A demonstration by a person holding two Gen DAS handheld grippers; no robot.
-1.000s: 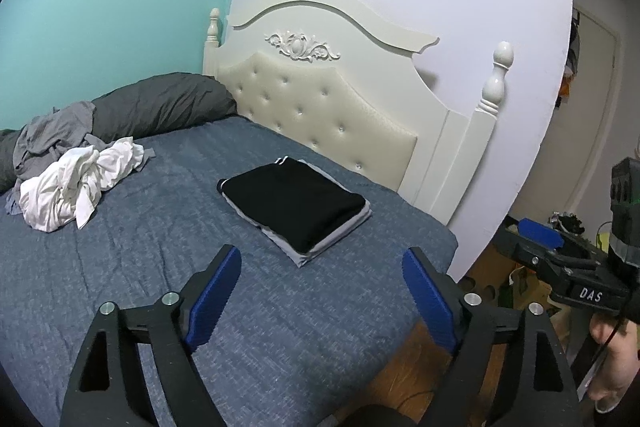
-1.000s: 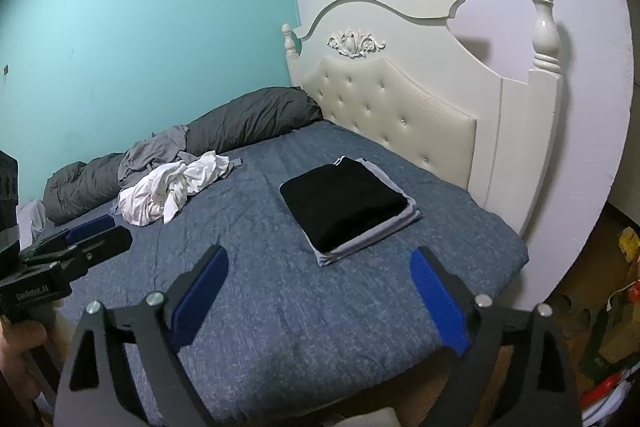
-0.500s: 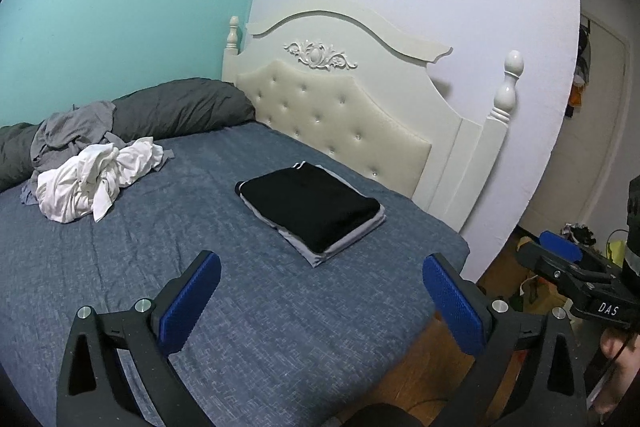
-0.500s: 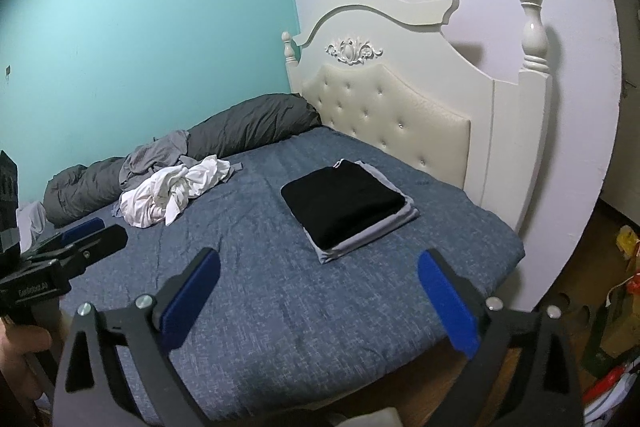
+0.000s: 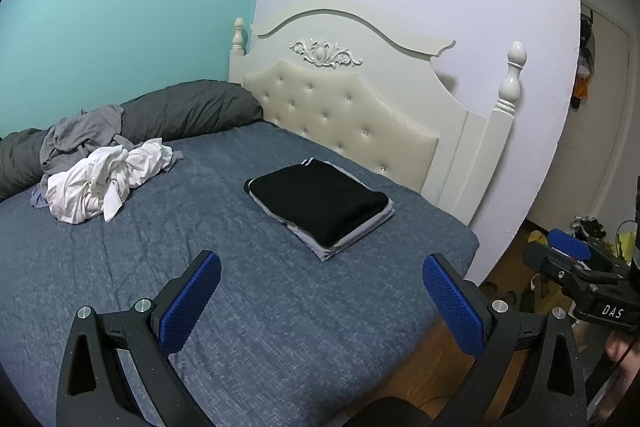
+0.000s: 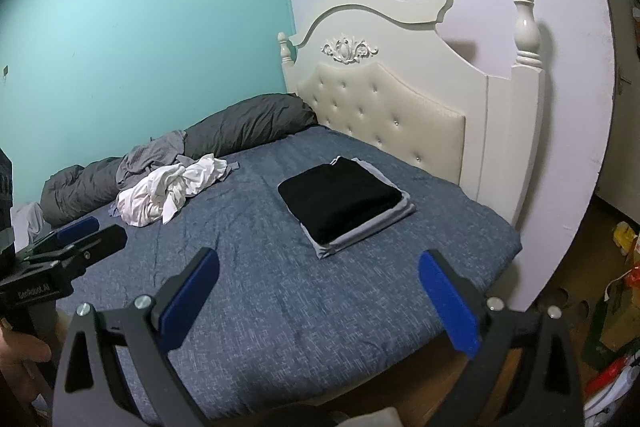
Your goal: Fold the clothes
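Note:
A neat stack of folded clothes (image 5: pixel 320 205) (image 6: pixel 344 201), black on top of grey, lies on the blue bed (image 5: pixel 248 291) (image 6: pixel 256 267) near the headboard. Across the bed, a crumpled pile of white clothes (image 5: pixel 106 181) (image 6: pixel 170 189) and grey clothes (image 5: pixel 82 131) (image 6: pixel 154 155) rests by the dark pillow. My left gripper (image 5: pixel 320 279) hovers open over the bed's near part, nothing between its blue pads. My right gripper (image 6: pixel 318 277) is likewise open and empty. Each gripper also shows in the other's view: the right gripper (image 5: pixel 568 251), the left gripper (image 6: pixel 78 229).
A cream tufted headboard (image 5: pixel 344 107) (image 6: pixel 384 103) with posts stands against the white wall. A long dark grey pillow (image 5: pixel 188 107) (image 6: pixel 248 125) lies along the teal wall. Clutter sits on the wooden floor (image 6: pixel 616 291) right of the bed. A hand (image 6: pixel 20 351) holds the left gripper.
Both grippers' jaws have spread wider, the left more than the right. Both views have pulled back slightly from the bed, the left one also swinging a little leftward. The clothes have not moved.

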